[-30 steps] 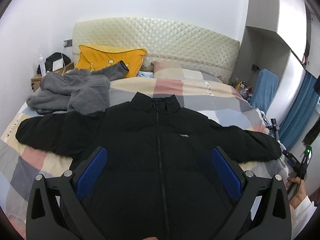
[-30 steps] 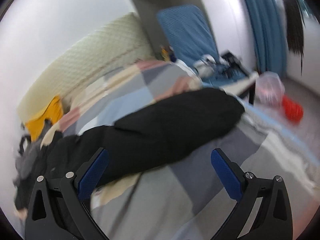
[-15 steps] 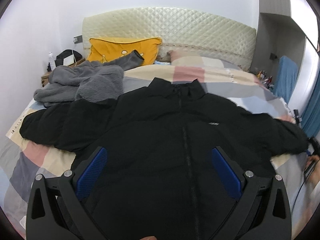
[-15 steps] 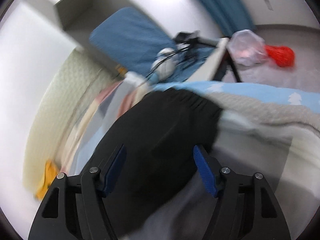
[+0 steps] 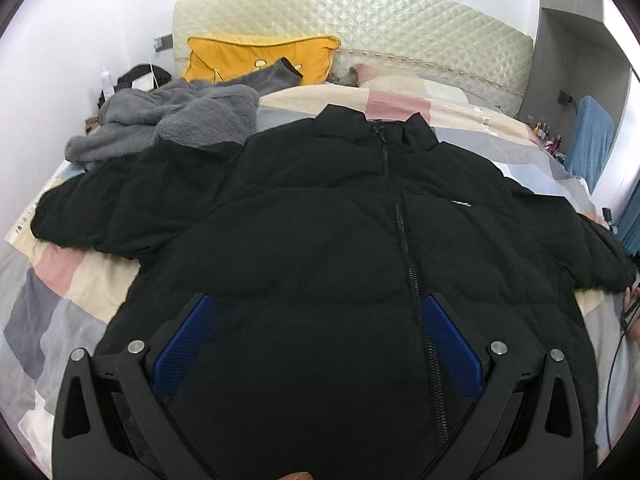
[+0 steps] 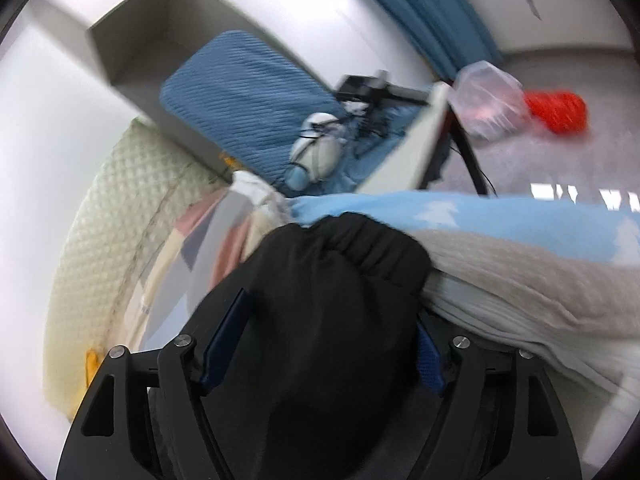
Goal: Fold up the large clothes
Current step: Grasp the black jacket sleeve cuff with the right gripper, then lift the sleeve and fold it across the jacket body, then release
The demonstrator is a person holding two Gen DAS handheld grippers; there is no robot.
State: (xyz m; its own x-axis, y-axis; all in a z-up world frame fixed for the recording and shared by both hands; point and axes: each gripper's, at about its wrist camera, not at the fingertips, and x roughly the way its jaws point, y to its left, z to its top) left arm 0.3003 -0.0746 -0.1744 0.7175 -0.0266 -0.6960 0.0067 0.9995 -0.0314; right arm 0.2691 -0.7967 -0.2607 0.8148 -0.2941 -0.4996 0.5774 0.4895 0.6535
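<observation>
A black puffer jacket (image 5: 340, 240) lies face up and spread out on the bed, zipped, collar toward the headboard, sleeves out to both sides. My left gripper (image 5: 316, 336) is open above the jacket's lower front, its blue pads (image 5: 184, 344) wide apart. In the right wrist view the jacket's right sleeve (image 6: 332, 320) with its elastic cuff (image 6: 376, 244) lies between my right gripper's (image 6: 328, 344) fingers, which stand either side of it, narrowed but still apart.
A checked quilt (image 5: 72, 292) covers the bed. A grey fleece garment (image 5: 176, 120) and a yellow pillow (image 5: 260, 56) lie near the quilted headboard (image 5: 360, 20). A blue chair (image 6: 244, 104), a bench with clutter and a red object (image 6: 560, 110) on the floor are beside the bed.
My right gripper has moved onto the sleeve end and its fingers have narrowed around it. My left gripper has drifted closer over the jacket front and stays open.
</observation>
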